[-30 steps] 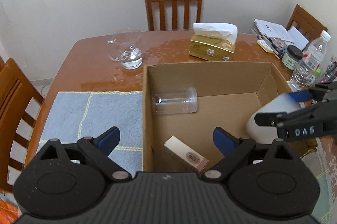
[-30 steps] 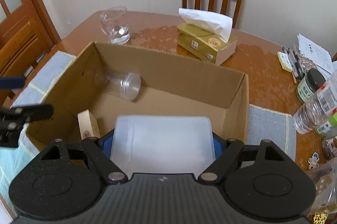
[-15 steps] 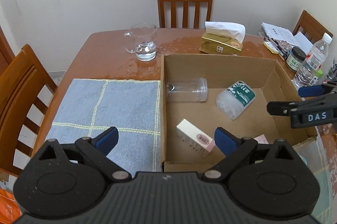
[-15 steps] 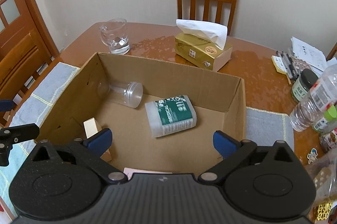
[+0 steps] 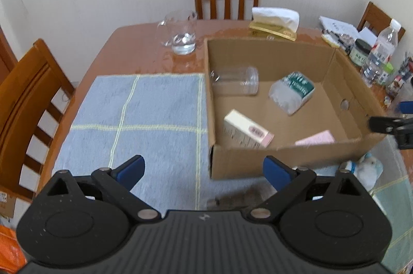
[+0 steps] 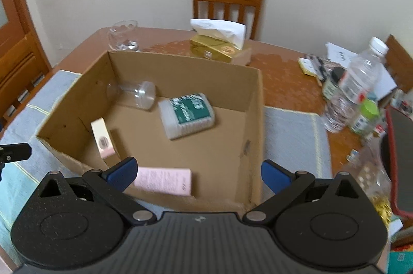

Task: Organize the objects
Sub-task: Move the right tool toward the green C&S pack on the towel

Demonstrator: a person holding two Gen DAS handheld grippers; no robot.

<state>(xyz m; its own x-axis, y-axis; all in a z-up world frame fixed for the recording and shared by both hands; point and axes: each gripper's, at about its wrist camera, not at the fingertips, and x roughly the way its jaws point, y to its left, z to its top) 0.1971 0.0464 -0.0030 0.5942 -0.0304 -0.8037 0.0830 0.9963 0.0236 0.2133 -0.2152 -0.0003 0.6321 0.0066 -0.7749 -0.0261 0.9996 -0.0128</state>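
Left wrist view: left gripper (image 5: 204, 169) spread wide, holding nothing, above the blue mat (image 5: 134, 119) beside the cardboard box (image 5: 271, 160).
Right wrist view: right gripper (image 6: 197, 172) wide apart, empty, over the box's near edge; green-labelled container (image 6: 187, 114) lies mid-box, clear jar (image 6: 138, 94) at far-left corner.
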